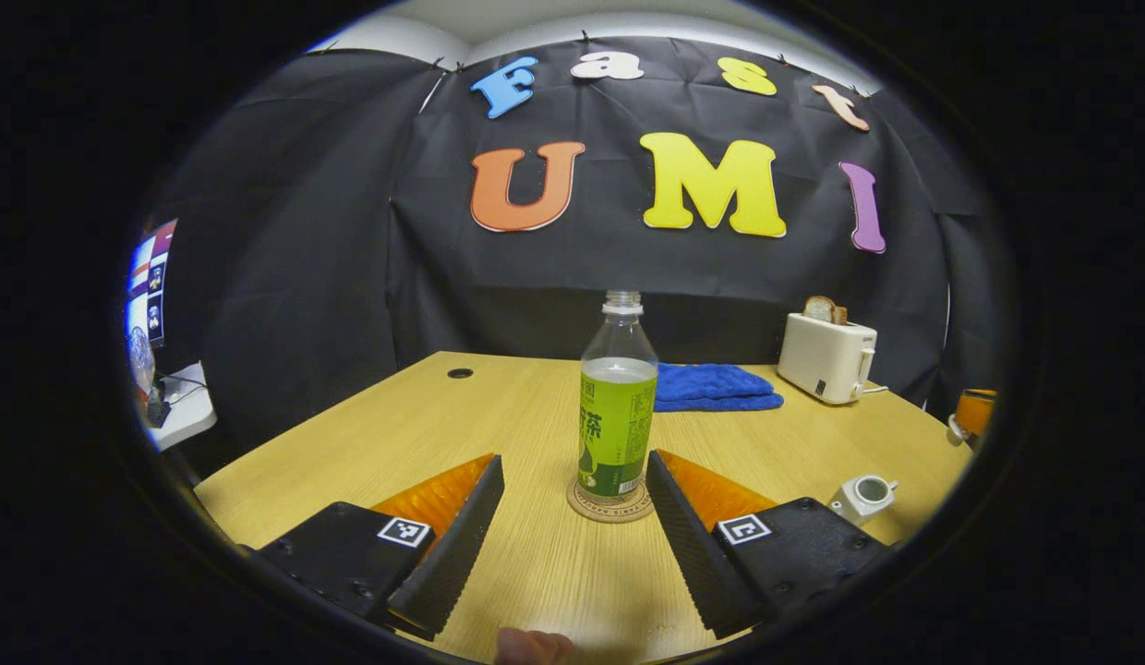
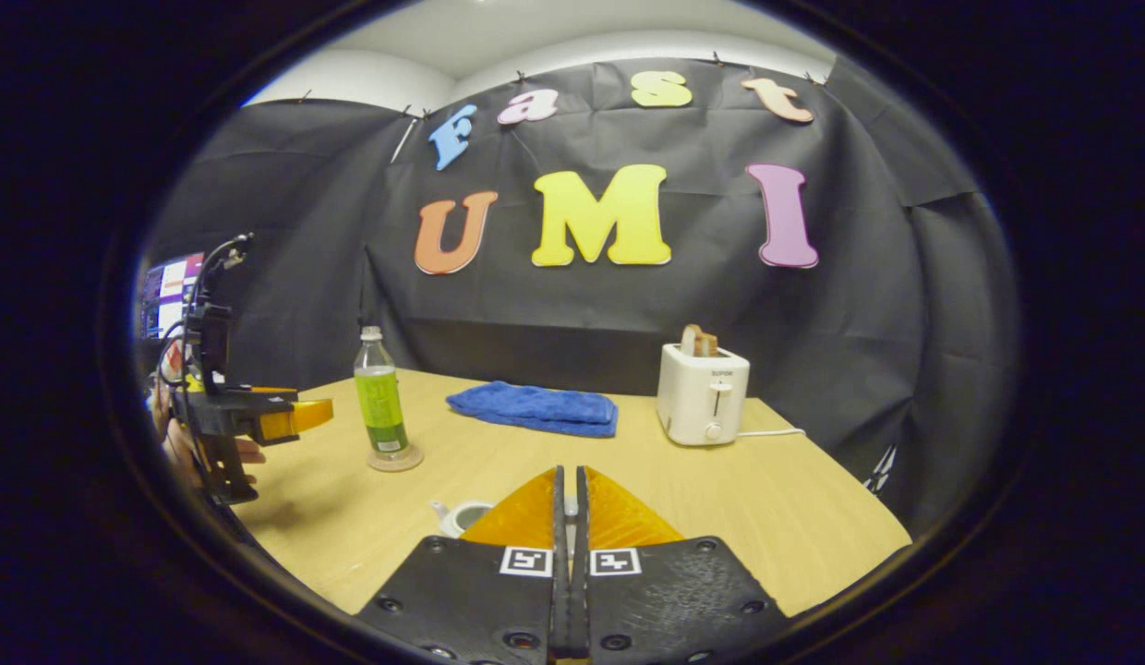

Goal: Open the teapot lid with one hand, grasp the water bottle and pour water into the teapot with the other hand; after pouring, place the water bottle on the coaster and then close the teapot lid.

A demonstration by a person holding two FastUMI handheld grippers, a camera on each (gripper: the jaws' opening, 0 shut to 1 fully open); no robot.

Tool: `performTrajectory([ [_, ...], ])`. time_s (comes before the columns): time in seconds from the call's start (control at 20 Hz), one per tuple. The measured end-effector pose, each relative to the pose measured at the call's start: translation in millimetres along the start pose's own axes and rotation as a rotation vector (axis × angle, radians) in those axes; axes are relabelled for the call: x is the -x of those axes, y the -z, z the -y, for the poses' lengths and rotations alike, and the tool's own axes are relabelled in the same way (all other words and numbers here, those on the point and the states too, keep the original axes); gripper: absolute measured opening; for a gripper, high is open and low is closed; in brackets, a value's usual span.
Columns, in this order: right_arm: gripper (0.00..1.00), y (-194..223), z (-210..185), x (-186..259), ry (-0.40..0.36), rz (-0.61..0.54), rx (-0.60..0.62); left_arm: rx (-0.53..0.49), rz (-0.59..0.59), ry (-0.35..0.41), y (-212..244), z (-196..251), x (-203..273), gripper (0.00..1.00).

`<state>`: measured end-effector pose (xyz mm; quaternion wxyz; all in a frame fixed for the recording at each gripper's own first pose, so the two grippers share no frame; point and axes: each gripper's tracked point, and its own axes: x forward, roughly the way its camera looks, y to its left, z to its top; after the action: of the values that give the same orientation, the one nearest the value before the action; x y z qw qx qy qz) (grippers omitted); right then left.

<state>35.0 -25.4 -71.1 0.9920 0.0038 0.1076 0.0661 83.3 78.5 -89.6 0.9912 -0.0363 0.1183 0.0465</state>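
The water bottle (image 1: 617, 406), uncapped with a green label, stands upright on the round coaster (image 1: 609, 508) at the table's middle. My left gripper (image 1: 572, 459) is open, with one finger to each side of the bottle's base and touching nothing. In the right gripper view the left gripper (image 2: 300, 416) hangs beside the bottle (image 2: 380, 402), held by a hand. The small white teapot (image 1: 863, 496) sits lidless near the front right edge. My right gripper (image 2: 570, 473) is shut on a small pale piece, apparently the teapot lid, above the teapot (image 2: 462, 515).
A folded blue towel (image 1: 716, 386) lies behind the bottle. A white toaster (image 1: 826, 356) with bread in it stands at the back right, its cord trailing. The wooden table (image 1: 499, 406) has a cable hole at the back left. A side shelf with a screen is at left.
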Motion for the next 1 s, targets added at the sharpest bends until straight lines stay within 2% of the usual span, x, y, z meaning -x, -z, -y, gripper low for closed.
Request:
performTrajectory([
  [0.3,0.00,-3.7,-32.1,-13.4,-0.063,0.008,0.027,-0.014,0.033,-0.019,-1.7,-8.0,34.0,0.96],
  [0.4,0.00,-1.8,-41.3,-17.4,-0.080,0.002,0.032,-0.012,0.031,-0.015,0.6,3.5,39.2,0.97],
  [0.6,0.01,3.2,-49.9,-25.6,-0.091,-0.011,0.038,-0.055,0.057,-0.017,-3.9,2.6,49.7,0.97],
  [1.0,0.00,10.9,-61.7,-40.1,-0.104,-0.015,0.043,-0.033,0.062,-0.016,-7.0,-2.3,62.2,0.97],
])
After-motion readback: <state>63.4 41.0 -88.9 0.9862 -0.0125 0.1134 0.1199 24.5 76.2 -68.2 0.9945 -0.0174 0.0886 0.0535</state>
